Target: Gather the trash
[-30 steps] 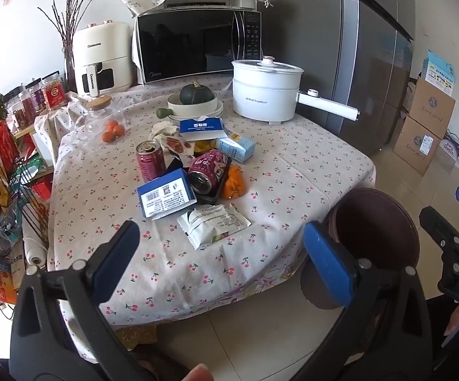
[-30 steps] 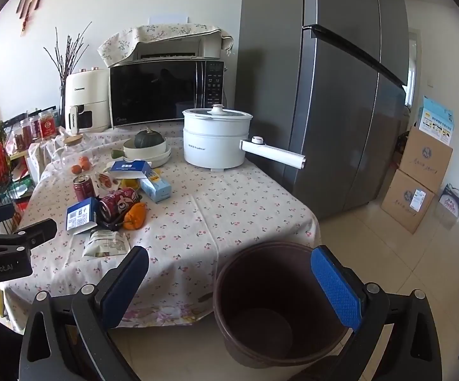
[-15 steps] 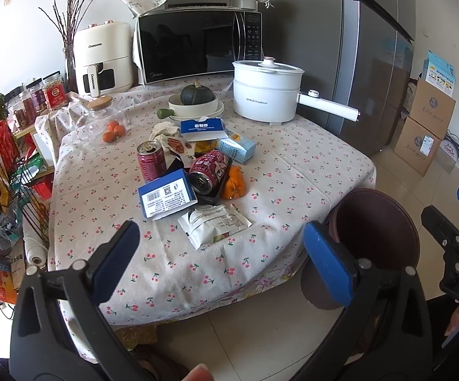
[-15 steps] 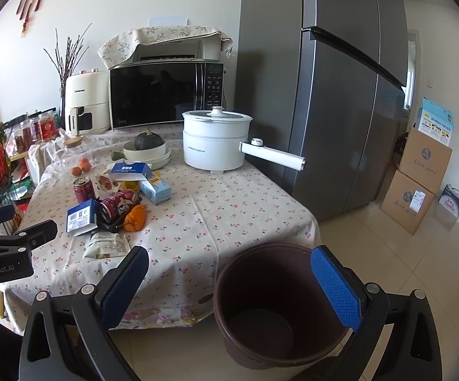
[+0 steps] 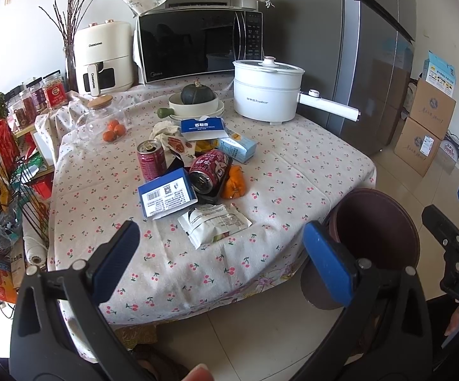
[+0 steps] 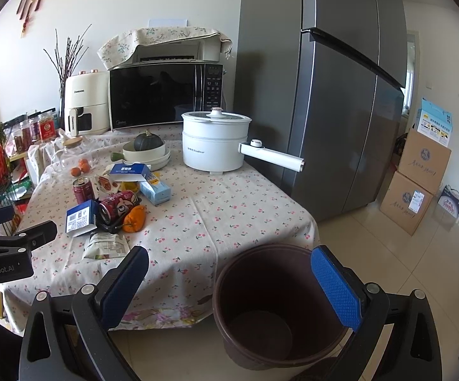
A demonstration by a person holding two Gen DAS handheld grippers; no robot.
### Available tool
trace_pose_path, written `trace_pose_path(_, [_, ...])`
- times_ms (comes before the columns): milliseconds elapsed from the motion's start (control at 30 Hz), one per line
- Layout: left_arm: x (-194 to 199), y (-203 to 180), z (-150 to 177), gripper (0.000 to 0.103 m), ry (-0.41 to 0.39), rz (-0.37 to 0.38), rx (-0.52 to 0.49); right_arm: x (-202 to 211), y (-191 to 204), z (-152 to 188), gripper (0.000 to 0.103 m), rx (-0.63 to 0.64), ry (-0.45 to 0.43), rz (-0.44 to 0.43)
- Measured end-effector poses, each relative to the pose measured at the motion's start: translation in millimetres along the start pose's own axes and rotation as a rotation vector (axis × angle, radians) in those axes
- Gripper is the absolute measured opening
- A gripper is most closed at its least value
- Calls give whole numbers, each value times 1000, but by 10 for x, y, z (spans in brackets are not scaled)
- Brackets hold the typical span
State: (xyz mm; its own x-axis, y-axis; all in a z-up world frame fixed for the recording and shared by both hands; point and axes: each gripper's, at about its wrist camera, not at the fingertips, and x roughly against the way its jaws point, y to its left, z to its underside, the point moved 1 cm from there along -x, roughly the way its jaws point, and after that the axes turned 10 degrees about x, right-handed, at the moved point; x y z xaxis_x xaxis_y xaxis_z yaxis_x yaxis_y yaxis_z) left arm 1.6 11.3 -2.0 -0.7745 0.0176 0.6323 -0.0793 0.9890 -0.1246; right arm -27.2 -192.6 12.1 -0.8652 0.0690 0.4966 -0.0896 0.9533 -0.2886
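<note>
Nothing collected yet: left gripper [image 5: 219, 247] and right gripper [image 6: 229, 276] both spread, empty. Next: reach nearest wrapper [image 5: 214, 221], drop in bin [image 6: 273, 298] near right.

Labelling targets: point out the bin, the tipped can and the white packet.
bin [image 6: 226, 273], right wrist view, rim.
tipped can [image 5: 211, 171], left wrist view, side.
white packet [image 5: 214, 224], left wrist view, middle.

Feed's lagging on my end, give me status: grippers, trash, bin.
Left gripper and right gripper open, empty. Trash pile untouched on table. Brown bin on the floor beside it. Nothing blocking.
</note>
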Motion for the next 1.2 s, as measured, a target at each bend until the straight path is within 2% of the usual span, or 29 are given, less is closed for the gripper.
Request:
trace_pose_path(967, [-32, -15, 15, 103, 4, -11, -5, 16, 10, -3, 103, -8, -15, 21])
trace_pose_path(1200, [-63, 10, -5, 103, 31, -7, 2, 19, -25, -11, 103, -16, -12, 20])
